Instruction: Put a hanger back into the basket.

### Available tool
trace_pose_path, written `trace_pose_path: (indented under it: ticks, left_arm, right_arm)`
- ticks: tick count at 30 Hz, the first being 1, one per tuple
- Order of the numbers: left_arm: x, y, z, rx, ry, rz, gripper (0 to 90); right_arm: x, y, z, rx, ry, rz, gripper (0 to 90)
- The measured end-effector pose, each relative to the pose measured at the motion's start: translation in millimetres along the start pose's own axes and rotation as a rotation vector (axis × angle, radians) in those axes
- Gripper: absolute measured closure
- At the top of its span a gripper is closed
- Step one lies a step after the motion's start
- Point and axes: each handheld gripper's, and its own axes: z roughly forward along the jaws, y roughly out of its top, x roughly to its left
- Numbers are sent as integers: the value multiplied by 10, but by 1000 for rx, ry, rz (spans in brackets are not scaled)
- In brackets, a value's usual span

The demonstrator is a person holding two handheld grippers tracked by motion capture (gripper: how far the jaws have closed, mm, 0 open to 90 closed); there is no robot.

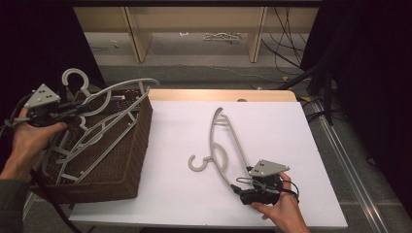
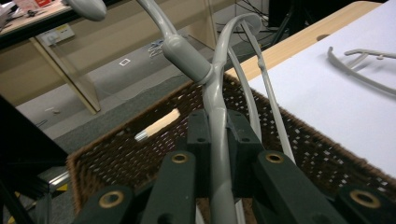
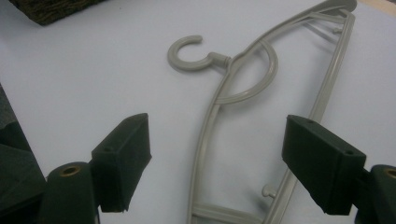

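A grey plastic clothes hanger with a round hook [image 2: 217, 116] is clamped by its arm between the jaws of the left gripper [image 1: 73, 108], which are clenched tight on it. The hanger is tilted over the near-left corner of the brown woven wicker basket [image 1: 128, 160], its hook [image 1: 75, 77] raised past the basket's far-left rim, its arm passing over several more grey hangers heaped inside [image 1: 82, 145]. In the left gripper view the hanger's neck rises straight out from between the pads, with the basket's weave below and behind it.

A second grey plastic hanger [image 1: 221, 145] lies flat on the white desk [image 1: 282, 131], well apart from the basket, hook pointing toward it. The right gripper [image 1: 243, 187] rests at that hanger's near end with its jaws released and wide; in the right gripper view the hanger's two rails [image 3: 261, 140] run between the pads [image 3: 126, 158], which do not touch them.

The step in hand appears to be carrying hangers between basket and desk, one per hand; which way the held one travels cannot be told from this moment. If it is coming out, the next move calls for lifting it clear of the tangled hangers beneath so none is dragged along, then laying it on a bare part of the desk. The right jaws would need to close on one rail squarely.
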Motion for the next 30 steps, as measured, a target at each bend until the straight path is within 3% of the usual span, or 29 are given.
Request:
trace_pose_path:
  ticks: [7,10,14,30]
  left_arm:
    - [131,-144,-66,22,34,-22,816]
    - [156,-189,-71,41,56,-13,816]
    - [194,-249,-48,47,57,-26,816]
    - [185,-359,56,156,47,41,814]
  right_arm:
    - [11,-5,11,6,1,4,245]
    - [8,-5,10,10,1,5,246]
    - [7,-6,10,11,1,6,245]
    - [-10,-12,7,11,-2,8,246]
